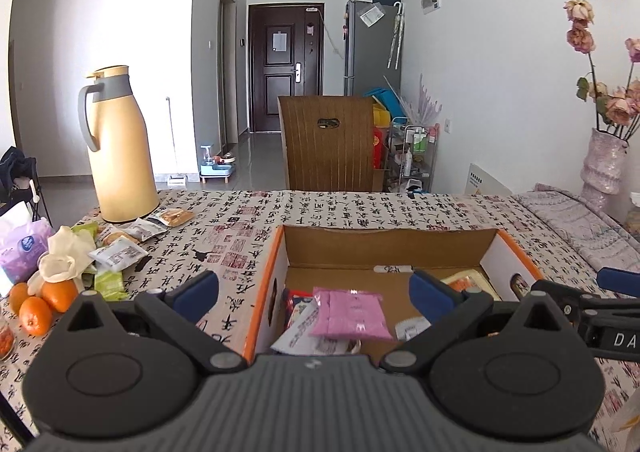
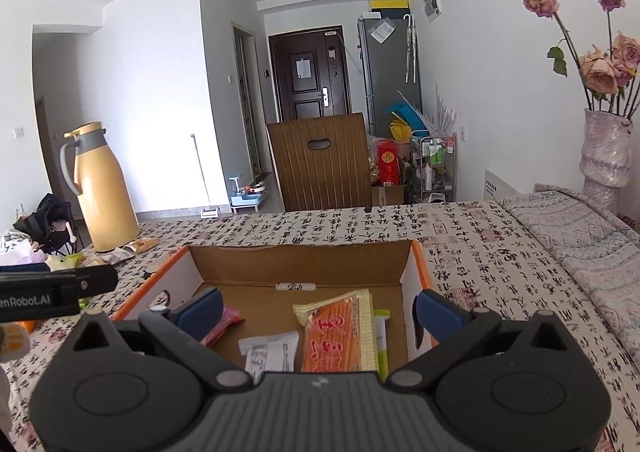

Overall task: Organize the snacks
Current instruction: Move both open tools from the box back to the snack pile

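Observation:
An open cardboard box (image 1: 276,252) with orange edges sits on the table; it also shows in the right wrist view (image 2: 420,272). My left gripper (image 1: 314,292) is open and empty over the box's left part, just above a pink packet (image 1: 350,314) lying on other wrappers. My right gripper (image 2: 318,310) is open and empty over the box's right part, above an orange-and-yellow snack pack (image 2: 340,336) and a white sachet (image 2: 268,352). Loose snack packets (image 1: 120,252) lie on the table left of the box.
A yellow thermos jug (image 1: 116,148) stands at the table's far left. Oranges (image 1: 44,304), a white cloth (image 1: 64,256) and a purple tissue pack (image 1: 20,248) lie at the left edge. A vase of dried roses (image 2: 604,148) stands at the right. A wooden chair (image 1: 328,144) is behind the table.

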The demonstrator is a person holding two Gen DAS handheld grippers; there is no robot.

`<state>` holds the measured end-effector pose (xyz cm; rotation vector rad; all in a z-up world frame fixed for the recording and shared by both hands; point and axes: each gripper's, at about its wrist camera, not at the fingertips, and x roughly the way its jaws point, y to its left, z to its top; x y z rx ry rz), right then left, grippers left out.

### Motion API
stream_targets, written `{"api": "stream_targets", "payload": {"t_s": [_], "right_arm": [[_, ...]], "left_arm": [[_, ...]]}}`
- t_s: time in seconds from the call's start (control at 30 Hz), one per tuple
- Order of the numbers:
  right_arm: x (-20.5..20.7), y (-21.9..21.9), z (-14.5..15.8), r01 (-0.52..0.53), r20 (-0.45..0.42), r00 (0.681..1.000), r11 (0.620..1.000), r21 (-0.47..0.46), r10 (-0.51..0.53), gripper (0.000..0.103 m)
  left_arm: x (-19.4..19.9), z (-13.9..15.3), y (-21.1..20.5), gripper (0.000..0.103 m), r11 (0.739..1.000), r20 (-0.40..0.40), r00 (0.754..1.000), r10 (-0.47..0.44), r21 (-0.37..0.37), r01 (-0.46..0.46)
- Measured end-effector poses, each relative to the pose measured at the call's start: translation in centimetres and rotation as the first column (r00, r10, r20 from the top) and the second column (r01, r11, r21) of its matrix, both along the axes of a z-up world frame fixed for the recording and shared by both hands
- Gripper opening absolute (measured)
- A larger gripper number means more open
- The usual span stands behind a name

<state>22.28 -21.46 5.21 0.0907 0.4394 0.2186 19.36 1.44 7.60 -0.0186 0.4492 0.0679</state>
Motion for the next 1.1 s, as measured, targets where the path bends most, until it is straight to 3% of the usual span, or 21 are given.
{"api": "stream_targets", "payload": {"t_s": [0.7,1.1], "right_arm": [[-10.5,-0.2,-1.4,-0.022,-0.011,1.0,0.999,-0.025,0.022,0.103],[-15.4,0.3,-4.2,-0.038,-0.054,0.998,0.996,-0.081,0.033,0.103]], "left_arm": [[-10.6,-2.2,1.3,0.103,0.999,-0.017,1.0,-0.025,-0.048,0.024],[-15.0,-5.8,1.2,0.103,0.996,-0.083,0.995,-0.06,-0.072,0.054]]}}
